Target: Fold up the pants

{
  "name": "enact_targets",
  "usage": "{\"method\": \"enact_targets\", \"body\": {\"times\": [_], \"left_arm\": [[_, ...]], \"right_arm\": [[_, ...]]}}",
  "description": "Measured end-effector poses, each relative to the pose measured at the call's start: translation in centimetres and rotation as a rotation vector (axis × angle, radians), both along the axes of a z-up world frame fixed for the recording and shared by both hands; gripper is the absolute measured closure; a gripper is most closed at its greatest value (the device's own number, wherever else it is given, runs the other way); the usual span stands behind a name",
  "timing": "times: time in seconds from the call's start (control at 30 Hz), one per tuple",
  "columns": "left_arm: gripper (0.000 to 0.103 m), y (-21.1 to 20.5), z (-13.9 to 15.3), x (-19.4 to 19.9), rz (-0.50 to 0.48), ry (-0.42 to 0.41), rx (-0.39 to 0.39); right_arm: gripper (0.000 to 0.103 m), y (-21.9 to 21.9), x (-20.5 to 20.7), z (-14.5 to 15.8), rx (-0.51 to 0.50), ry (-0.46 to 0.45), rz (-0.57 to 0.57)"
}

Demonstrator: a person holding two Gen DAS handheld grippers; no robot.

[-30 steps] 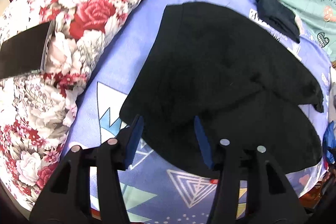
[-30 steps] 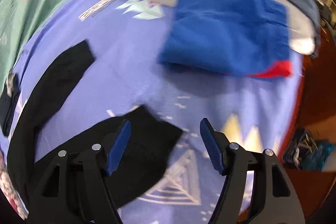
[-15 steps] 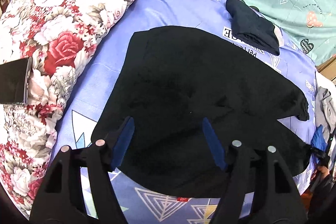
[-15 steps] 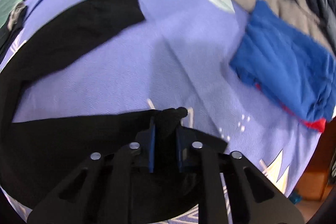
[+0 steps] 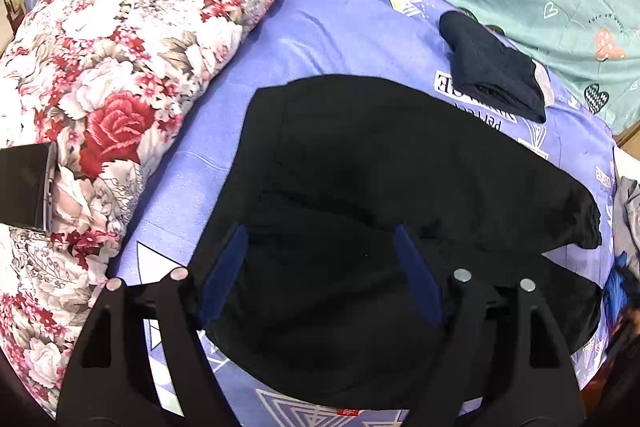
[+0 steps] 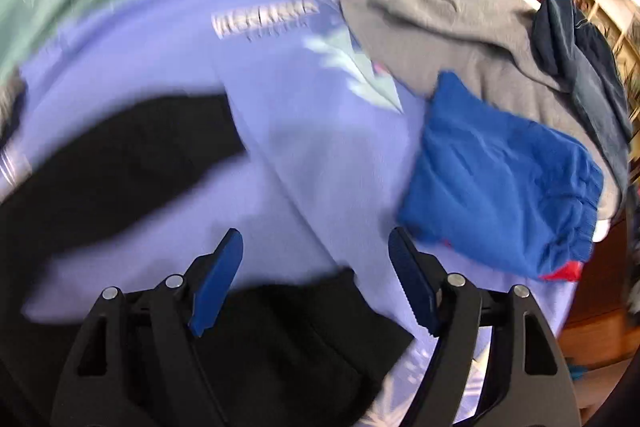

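Right gripper (image 6: 316, 277) (pinching a leg end half a second ago) has just spread its jaws, nothing between them; left gripper (image 5: 320, 275) likewise widened above black pants (image 5: 360, 187) on the bed (image 5: 340, 27).

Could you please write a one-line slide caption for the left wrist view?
Open left gripper poised over black pants spread on a purple bedsheet, beside a floral quilt.
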State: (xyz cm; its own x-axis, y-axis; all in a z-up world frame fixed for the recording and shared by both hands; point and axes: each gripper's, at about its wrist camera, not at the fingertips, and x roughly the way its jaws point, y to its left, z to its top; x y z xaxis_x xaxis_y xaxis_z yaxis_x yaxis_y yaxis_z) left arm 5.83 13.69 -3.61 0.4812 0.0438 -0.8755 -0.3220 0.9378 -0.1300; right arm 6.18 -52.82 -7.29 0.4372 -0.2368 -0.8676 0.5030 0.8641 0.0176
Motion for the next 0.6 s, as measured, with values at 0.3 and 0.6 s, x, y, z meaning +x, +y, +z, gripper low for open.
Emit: {"method": "enact_targets", "body": {"times": [0.3, 0.6], "left_arm": [[0.026, -1.4, 0.2, 0.9, -0.01, 0.017, 0.046], [0.025, -0.4, -0.2, 2.1, 0.04, 0.019, 0.124]], "right_arm": [[0.045, 0.6, 7.7, -4.6, 0.293, -0.01, -0.057], [0.098, -0.5, 10.4, 0.6, 0.13, -0.086, -0.024]]}}
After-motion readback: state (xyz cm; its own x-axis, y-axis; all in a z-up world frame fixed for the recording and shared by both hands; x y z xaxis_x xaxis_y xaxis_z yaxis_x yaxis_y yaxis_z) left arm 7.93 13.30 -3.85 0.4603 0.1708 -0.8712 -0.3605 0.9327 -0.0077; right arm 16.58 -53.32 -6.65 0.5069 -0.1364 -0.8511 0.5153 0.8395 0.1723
